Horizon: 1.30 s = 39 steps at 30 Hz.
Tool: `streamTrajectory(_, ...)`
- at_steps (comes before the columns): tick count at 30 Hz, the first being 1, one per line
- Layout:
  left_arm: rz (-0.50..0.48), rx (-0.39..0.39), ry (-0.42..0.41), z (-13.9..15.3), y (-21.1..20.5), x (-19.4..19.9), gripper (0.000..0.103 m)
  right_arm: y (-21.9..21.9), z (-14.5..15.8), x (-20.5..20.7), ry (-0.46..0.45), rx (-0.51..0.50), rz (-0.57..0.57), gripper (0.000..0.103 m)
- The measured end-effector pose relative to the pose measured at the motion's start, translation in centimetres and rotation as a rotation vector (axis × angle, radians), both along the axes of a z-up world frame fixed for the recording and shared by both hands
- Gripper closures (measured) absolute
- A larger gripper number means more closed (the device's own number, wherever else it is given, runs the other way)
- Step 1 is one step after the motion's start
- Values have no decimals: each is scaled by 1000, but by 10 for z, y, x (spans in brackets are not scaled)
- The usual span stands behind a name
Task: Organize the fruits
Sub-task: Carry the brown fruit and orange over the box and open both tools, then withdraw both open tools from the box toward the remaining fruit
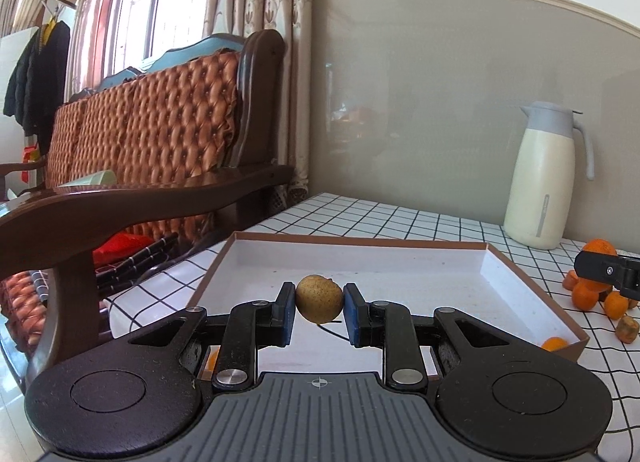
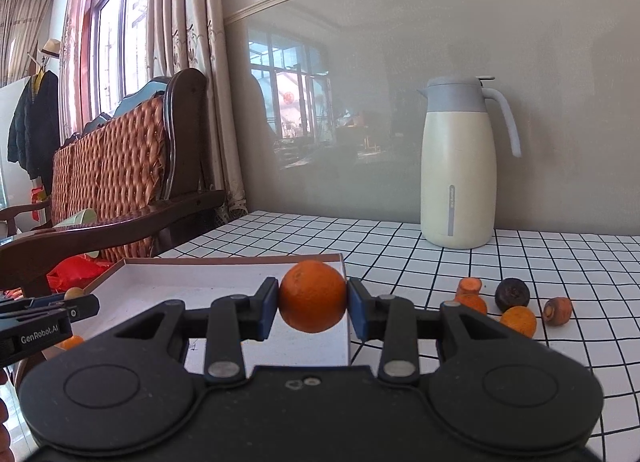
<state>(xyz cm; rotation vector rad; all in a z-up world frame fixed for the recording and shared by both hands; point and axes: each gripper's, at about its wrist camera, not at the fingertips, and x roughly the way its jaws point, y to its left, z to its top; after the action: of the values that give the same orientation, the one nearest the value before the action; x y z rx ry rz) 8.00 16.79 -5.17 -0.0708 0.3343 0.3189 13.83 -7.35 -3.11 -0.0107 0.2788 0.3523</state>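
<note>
So my left gripper (image 1: 319, 304) clamps a yellowish-brown round fruit (image 1: 319, 299) over the shallow white cardboard box (image 1: 532, 290); my right gripper (image 2: 313, 302) clamps a round orange (image 2: 313, 296) at its edge. Few boxed; loose fruits (image 2: 516, 308) remain on the table.

Orange (image 2: 312, 296) between right gripper (image 2: 312, 304) pads, above box (image 2: 168, 276).

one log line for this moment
left gripper: shut on yellowish fruit over box | right gripper: shut on orange

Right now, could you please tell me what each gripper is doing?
Left gripper: closed on the yellow-brown fruit, above the box.
Right gripper: closed on the orange, near the box's right edge.
</note>
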Motion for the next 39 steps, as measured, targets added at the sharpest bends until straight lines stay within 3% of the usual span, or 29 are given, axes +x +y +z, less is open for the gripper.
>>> streamTrajectory(25, 87, 17, 51, -8, 31, 29, 77, 41, -18, 42, 107, -65, 10, 73)
streamTrajectory(26, 89, 18, 50, -8, 31, 29, 77, 41, -19, 43, 103, -69, 2, 71)
streamTrajectory(28, 93, 25, 56, -8, 31, 30, 77, 41, -18, 42, 85, -71, -18, 42)
streamTrajectory(29, 97, 25, 66, -8, 31, 31, 73, 40, -16, 40, 64, -63, -37, 13)
streamTrajectory(31, 111, -1, 73, -7, 31, 31, 2, 35, -9, 32, -6, -30, -55, 9)
streamTrajectory(36, 143, 84, -44, 6, 23, 20, 0, 21, 6, 20, -107, 65, -37, 6)
streamTrajectory(39, 115, 72, -35, 7, 23, 21, 0, 10, 8, 21, -103, 123, -32, 6)
